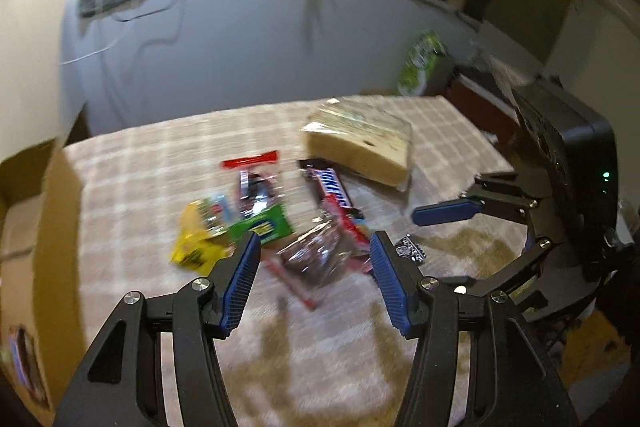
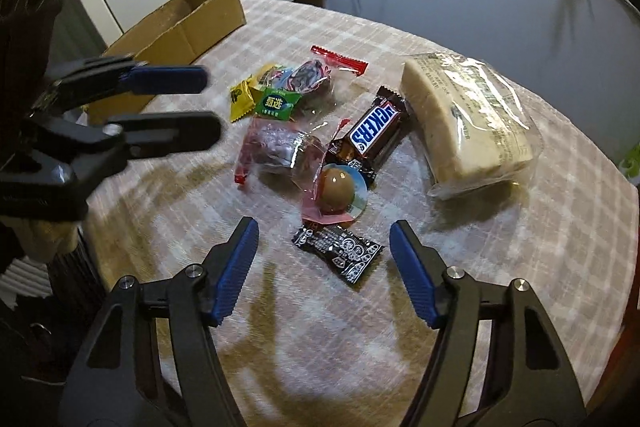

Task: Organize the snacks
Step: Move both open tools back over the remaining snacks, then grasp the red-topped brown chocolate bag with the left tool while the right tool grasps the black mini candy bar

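Observation:
A pile of snacks lies on the checked tablecloth (image 2: 520,247): a Snickers bar (image 2: 374,129), a wrapped egg (image 2: 338,189), a small black packet (image 2: 338,251), a clear pink-edged packet (image 2: 276,147), a green candy (image 2: 276,103), a yellow candy (image 2: 240,99) and a big bagged bread slab (image 2: 468,119). My right gripper (image 2: 322,239) is open, just short of the black packet. My left gripper (image 1: 314,247) is open above the clear packet (image 1: 316,253); it also shows in the right wrist view (image 2: 210,103). The Snickers bar (image 1: 332,187) and bread (image 1: 360,143) lie beyond it.
An open cardboard box (image 2: 176,39) stands at the table's left side, also seen in the left wrist view (image 1: 36,211). A grey curved wall (image 1: 240,47) lies behind the table. A green-white bag (image 1: 420,63) sits past the far right edge.

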Tool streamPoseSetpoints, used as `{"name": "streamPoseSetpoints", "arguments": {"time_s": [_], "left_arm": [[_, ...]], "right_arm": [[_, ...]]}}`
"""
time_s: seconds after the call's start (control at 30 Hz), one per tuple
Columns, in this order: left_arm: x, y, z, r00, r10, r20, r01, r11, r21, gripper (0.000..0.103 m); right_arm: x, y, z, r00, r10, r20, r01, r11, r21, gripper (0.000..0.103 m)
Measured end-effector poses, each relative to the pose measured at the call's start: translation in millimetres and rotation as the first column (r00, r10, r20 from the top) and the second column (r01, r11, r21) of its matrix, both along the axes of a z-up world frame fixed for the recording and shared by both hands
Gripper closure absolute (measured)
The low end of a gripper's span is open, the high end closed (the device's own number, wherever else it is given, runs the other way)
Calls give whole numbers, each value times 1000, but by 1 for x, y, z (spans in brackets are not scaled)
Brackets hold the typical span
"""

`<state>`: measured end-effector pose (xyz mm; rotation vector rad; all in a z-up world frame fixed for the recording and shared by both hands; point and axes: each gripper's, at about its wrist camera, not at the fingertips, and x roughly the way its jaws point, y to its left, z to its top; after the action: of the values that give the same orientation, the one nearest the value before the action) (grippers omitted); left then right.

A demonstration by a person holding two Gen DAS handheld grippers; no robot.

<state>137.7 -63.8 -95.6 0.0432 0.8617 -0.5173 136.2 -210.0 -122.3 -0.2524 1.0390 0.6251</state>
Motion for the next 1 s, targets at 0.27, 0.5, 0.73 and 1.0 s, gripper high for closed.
{"name": "streamPoseSetpoints", "arguments": {"time_s": [0.27,0.5,0.73,1.0], "left_arm": [[24,-25,-21,995,-71,-68,76,994,79,47],[21,-27,-28,992,-94,-88,104,988,111,47],[18,-37,-31,985,-151,-85,165,966,201,47],[33,-36,-42,989,-111,-94,130,963,237,65]], "right_arm": [[17,1,-16,998,50,-39,-49,998,30,32],[18,-2,-24,996,71,-55,-70,997,19,43],[9,-1,-24,991,116,-68,-116,993,-3,52],[8,-1,-24,994,93,-48,-94,995,-28,68]]}}
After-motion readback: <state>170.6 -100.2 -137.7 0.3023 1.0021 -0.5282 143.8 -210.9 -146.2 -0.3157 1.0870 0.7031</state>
